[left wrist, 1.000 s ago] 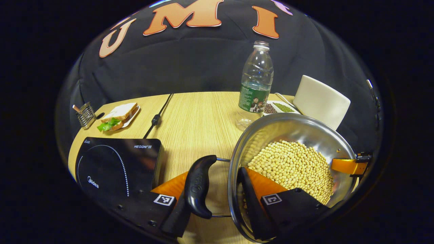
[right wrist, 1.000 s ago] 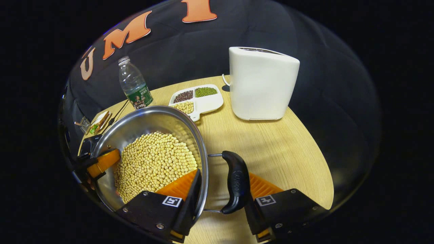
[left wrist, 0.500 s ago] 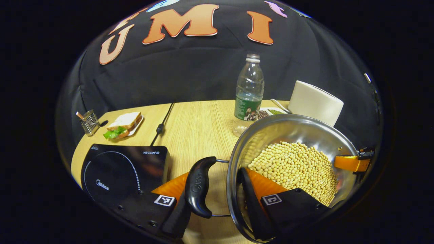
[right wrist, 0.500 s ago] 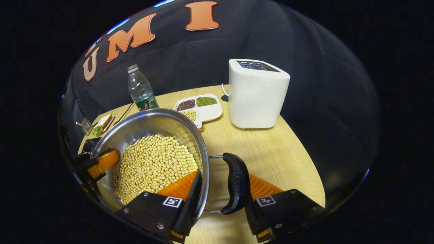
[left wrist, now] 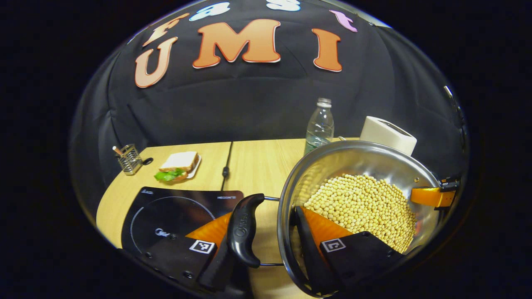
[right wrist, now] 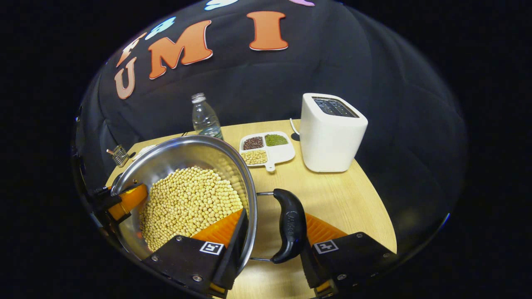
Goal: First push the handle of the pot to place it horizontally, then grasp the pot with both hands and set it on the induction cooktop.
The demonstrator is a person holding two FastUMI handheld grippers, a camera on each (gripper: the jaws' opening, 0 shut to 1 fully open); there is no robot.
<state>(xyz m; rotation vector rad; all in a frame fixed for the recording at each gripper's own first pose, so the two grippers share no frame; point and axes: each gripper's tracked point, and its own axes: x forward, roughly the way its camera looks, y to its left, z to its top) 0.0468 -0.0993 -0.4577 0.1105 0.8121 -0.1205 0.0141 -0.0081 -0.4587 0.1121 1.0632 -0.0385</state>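
Pot [left wrist: 357, 160]: full of soybeans, lifted higher above the table [right wrist: 341, 195] than a second ago, right of the cooktop [left wrist: 174, 209].
Left gripper [left wrist: 266, 245]: clamped across handle and rim.
Right gripper [right wrist: 270, 245]: clamped on the opposite handle and rim.
Cooktop: now nearer, more beneath the left gripper.
Toaster [right wrist: 332, 133], bottle [right wrist: 204, 116]: smaller, farther behind the pot.

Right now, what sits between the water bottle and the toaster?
In the right gripper view, a divided tray of beans lies on the table between the water bottle and the toaster.
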